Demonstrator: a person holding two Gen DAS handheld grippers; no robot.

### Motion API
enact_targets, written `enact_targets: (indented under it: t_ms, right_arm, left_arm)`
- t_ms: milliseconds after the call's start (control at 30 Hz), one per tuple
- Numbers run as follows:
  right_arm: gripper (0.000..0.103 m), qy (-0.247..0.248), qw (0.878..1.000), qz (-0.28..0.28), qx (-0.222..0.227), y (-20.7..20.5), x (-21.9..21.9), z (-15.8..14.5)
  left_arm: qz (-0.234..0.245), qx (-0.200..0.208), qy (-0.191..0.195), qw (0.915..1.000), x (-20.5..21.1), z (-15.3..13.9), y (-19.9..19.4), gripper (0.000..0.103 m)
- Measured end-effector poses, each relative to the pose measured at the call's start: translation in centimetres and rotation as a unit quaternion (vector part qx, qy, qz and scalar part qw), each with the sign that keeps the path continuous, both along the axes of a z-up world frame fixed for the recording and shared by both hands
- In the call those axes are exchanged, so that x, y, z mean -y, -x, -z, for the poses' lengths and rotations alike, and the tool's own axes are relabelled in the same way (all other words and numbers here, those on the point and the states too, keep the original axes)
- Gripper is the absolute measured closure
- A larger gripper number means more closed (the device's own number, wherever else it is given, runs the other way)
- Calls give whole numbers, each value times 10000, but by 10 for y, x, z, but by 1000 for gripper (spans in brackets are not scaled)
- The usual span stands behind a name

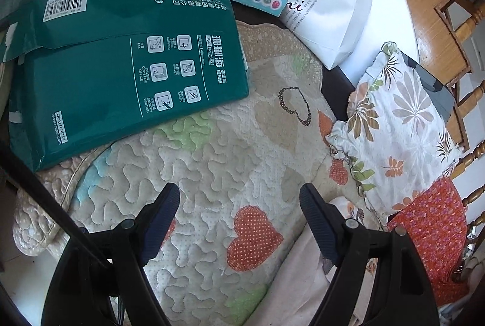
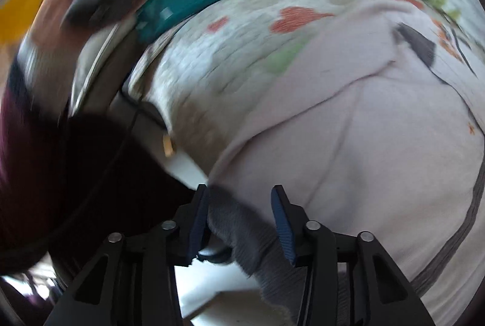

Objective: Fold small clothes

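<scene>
A pale pink garment (image 2: 348, 129) with grey ribbed trim lies spread on a quilted heart-patterned mat (image 2: 218, 53). Its grey ribbed cuff (image 2: 242, 232) runs between the jaws of my right gripper (image 2: 239, 192). The jaws stand apart: the cuff rests against the left pad, with a gap to the right pad. In the left wrist view, my left gripper (image 1: 239, 192) hangs open over the mat (image 1: 197, 162) with nothing between its fingers. A corner of the pink garment (image 1: 303, 280) shows under its right finger.
A green pack of copy paper (image 1: 121, 59) lies on the mat's far left. A white paper bag (image 1: 318, 7) stands behind it. A leaf-print cloth (image 1: 400, 126) and a red flowered cloth (image 1: 433, 235) sit at the right, beside wooden chair rails (image 1: 466, 101). The right wrist view is blurred.
</scene>
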State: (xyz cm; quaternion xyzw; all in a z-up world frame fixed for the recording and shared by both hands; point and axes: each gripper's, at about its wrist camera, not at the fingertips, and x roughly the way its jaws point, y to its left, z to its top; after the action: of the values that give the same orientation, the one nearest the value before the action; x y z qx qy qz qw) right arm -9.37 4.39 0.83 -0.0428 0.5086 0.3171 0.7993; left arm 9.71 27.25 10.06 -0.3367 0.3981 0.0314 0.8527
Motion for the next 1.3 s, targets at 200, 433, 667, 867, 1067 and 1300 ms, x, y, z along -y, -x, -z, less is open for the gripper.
enact_targets:
  t_ms: [200, 433, 667, 867, 1067, 1300]
  right_arm:
    - [43, 1205, 9861, -721, 884, 35, -32, 25]
    - [89, 2042, 9628, -642, 1651, 37, -53, 43]
    - [102, -21, 9989, 149, 439, 2, -7, -17]
    - [101, -734, 9959, 477, 245, -14, 23, -58]
    - [100, -265, 9982, 538, 37, -4, 24, -29]
    - [64, -187, 9983, 544, 10, -9, 1, -3]
  left_arm:
    - [-27, -54, 27, 10000, -2, 4, 2, 23]
    - [-107, -57, 152, 9998, -8, 6, 5, 23]
    - [-123, -52, 222, 9997, -10, 6, 4, 23]
    - [-52, -94, 193, 9998, -4, 8, 3, 23]
    - [7, -96, 104, 9999, 4, 7, 1, 23]
    - [-6, -103, 76, 9999, 6, 6, 1, 23]
